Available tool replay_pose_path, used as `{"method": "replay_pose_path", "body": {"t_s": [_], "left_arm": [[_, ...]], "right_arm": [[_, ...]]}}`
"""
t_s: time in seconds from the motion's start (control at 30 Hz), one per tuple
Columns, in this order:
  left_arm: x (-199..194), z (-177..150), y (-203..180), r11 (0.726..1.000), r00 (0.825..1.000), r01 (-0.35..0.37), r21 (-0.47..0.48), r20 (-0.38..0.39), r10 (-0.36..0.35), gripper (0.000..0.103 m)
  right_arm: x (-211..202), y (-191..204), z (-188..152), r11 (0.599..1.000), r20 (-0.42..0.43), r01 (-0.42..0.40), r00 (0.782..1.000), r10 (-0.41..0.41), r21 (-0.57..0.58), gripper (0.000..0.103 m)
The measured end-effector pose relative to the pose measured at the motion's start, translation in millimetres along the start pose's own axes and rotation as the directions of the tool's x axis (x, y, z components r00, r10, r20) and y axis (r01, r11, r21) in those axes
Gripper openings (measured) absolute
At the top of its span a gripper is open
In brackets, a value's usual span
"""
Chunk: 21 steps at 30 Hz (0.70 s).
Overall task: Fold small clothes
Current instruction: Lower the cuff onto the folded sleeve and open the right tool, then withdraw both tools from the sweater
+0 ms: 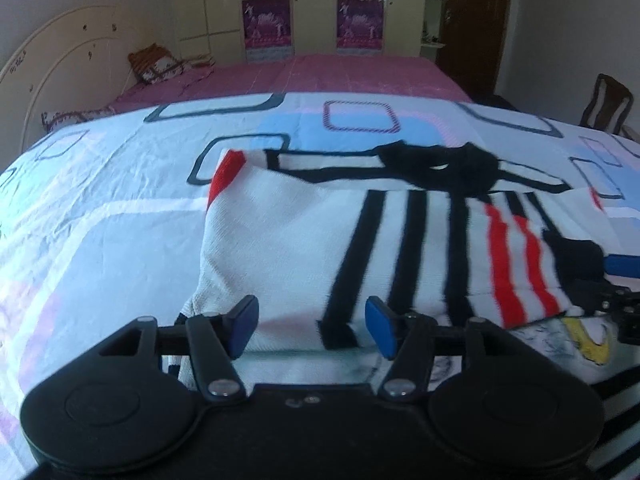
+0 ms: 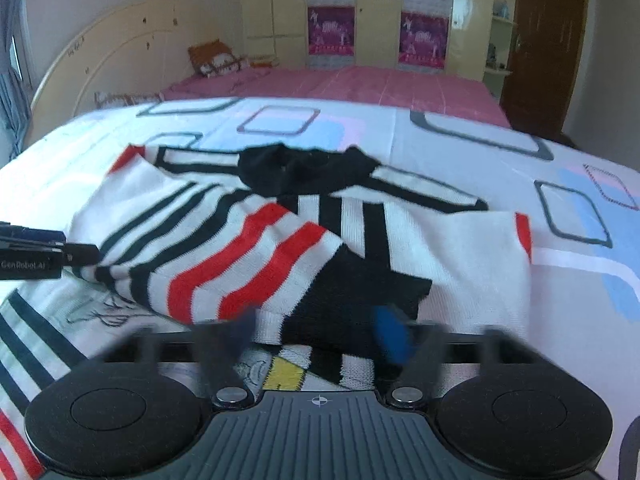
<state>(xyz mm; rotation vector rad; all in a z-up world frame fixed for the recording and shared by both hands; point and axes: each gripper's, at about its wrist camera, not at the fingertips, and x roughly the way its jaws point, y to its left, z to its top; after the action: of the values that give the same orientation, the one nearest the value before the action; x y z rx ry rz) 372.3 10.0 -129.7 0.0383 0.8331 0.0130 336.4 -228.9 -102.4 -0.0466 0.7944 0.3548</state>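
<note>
A small white sweater [image 1: 288,240] with black and red stripes and a black collar [image 1: 436,168] lies flat on the patterned sheet [image 1: 100,220]. One sleeve [image 1: 520,264] with red stripes is folded across its body. My left gripper [image 1: 313,332] stands open at the sweater's near hem; the cloth lies between the blue pads, which do not press it. In the right wrist view the sweater [image 2: 460,264] and folded sleeve [image 2: 240,264] lie ahead of my right gripper [image 2: 316,336], blurred and open over the black cuff. Each gripper shows at the edge of the other's view.
The sheet covers a bed with a pink spread [image 1: 320,76] behind it, a cream headboard [image 1: 48,64] and a pillow [image 1: 156,64] at far left. A wardrobe [image 1: 312,4] and brown door [image 1: 476,20] stand at the back, a chair [image 1: 608,100] at right.
</note>
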Motion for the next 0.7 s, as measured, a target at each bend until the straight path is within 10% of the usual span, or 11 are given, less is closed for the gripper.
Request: {"method": "replay_pose_path", "body": {"t_s": [0.7], "left_arm": [[-82.9,-79.2,7.8,0.984,0.986,0.168,0.065,-0.030,-0.166,0.063]], "right_arm": [[-104.7,60.7,-79.0,0.997,-0.010,0.061,0.998,-0.061,0.036,0.070]]}}
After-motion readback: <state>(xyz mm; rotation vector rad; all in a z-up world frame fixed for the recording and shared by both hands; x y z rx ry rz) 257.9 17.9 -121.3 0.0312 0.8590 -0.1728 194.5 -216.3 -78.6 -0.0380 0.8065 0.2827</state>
